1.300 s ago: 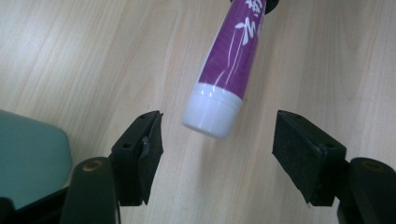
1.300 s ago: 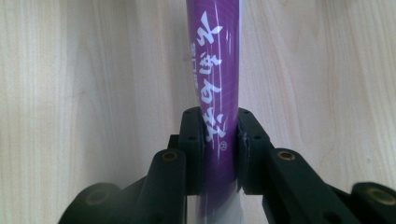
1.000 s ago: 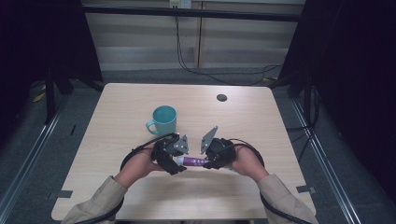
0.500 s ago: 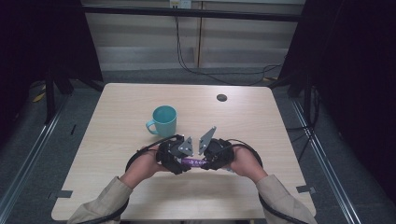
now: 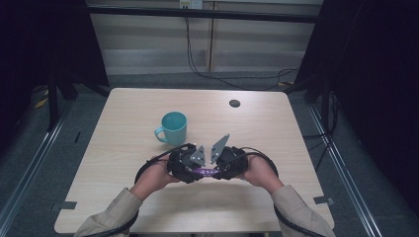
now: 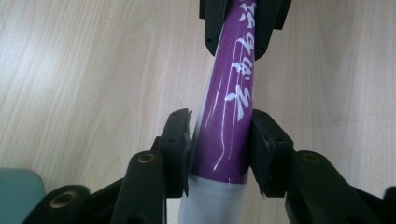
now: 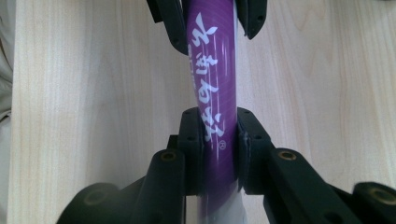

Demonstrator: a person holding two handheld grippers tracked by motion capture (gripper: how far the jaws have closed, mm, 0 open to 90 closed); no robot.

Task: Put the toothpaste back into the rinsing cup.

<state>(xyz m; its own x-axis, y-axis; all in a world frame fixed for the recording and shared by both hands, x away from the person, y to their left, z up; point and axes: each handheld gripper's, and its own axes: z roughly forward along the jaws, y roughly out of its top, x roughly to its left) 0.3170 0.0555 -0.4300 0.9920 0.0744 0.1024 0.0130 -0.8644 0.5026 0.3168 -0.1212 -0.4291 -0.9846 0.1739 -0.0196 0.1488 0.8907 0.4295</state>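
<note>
high view: teal mug [image 5: 172, 128], interior unclear; claws clamp purple packet [image 5: 205, 172]

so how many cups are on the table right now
1. The teal cup stands upright on the table, just beyond the left gripper. A corner of it also shows in the left gripper view.

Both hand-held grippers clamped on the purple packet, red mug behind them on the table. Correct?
Not quite: the mug is teal, not red, as the high view shows. The rest holds: the left hand-held gripper and right hand-held gripper are each shut on the purple packet, with the mug behind them on the table.
</note>
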